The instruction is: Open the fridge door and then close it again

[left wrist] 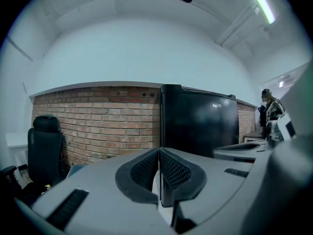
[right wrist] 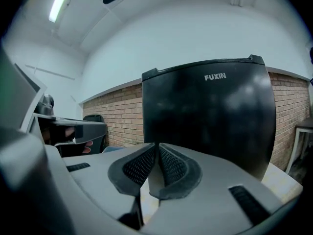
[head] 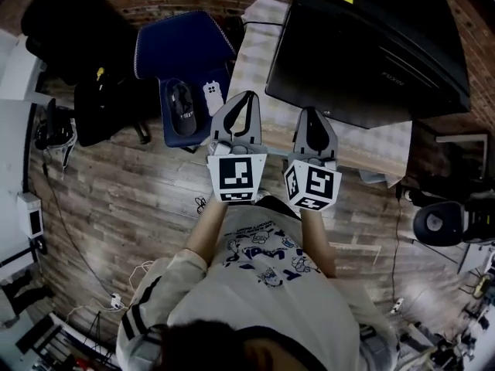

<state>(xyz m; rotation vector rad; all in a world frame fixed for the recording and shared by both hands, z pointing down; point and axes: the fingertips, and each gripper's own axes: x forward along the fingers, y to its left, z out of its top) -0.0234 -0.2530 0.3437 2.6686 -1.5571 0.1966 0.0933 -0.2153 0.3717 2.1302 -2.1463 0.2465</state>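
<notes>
A black fridge [head: 371, 45] stands on a table with a checked cloth [head: 255, 60], its door shut. It fills the middle of the right gripper view as the fridge [right wrist: 208, 116] with white lettering, and stands right of centre in the left gripper view as the fridge [left wrist: 198, 124]. My left gripper [head: 246, 97] and right gripper [head: 311, 113] are held side by side in front of the fridge, both short of it. Each is shut with nothing between its pads, as the left gripper [left wrist: 159, 153] and right gripper [right wrist: 157, 147] views show.
A blue chair [head: 186, 60] with a computer mouse and a small white remote on its seat stands left of the table. A black office chair [left wrist: 45, 146] and a brick wall [left wrist: 107, 119] are behind. Cables lie on the wooden floor [head: 116, 207]. More chairs stand at the right.
</notes>
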